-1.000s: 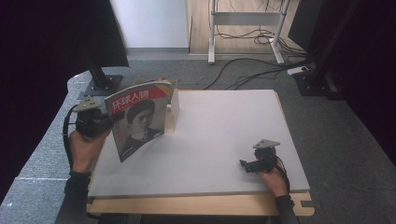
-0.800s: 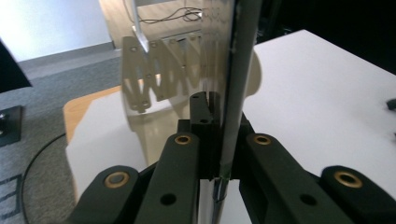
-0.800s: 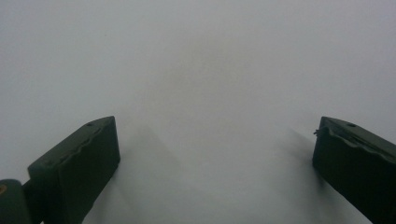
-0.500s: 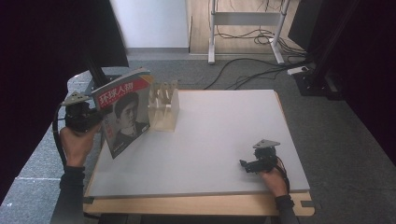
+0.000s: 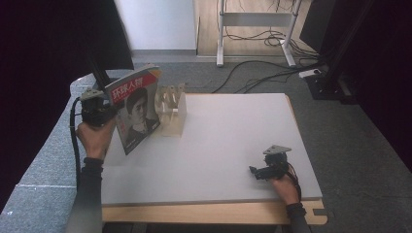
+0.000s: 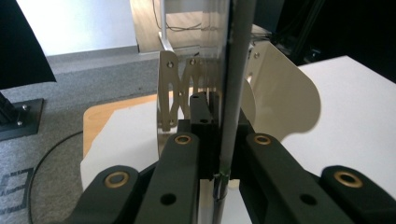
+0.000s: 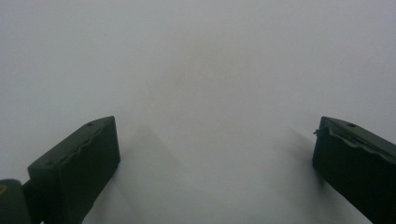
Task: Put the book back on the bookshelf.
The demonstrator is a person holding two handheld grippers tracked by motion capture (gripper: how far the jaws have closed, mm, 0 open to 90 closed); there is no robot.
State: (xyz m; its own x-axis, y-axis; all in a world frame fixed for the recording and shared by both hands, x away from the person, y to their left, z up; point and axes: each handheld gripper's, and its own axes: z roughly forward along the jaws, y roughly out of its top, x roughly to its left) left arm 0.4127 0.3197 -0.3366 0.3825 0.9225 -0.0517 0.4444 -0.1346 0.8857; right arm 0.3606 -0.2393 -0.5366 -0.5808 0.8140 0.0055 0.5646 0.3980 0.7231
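A magazine point(image 5: 138, 109) with a portrait cover and a red title band stands upright off the table, just left of a pale wooden rack point(image 5: 172, 111). My left gripper point(image 5: 115, 115) is shut on the magazine's left edge, held by a hand at the table's left side. In the left gripper view the magazine point(image 6: 233, 88) runs edge-on between the jaws of the left gripper point(image 6: 219, 144), with the rack point(image 6: 180, 93) right behind it. My right gripper point(image 5: 255, 171) rests near the table's front right, jaws pointing left. The right gripper point(image 7: 215, 163) is open over bare white tabletop.
The white table point(image 5: 233, 136) has a wooden front edge. Grey carpet surrounds it. A black stand base sits behind the rack at the far left, and cables and a metal frame lie on the floor beyond the far edge.
The left gripper has carried the magazine to the left, off the front of the rack, then a little farther back. The rack now shows beside it. The right gripper has not moved.
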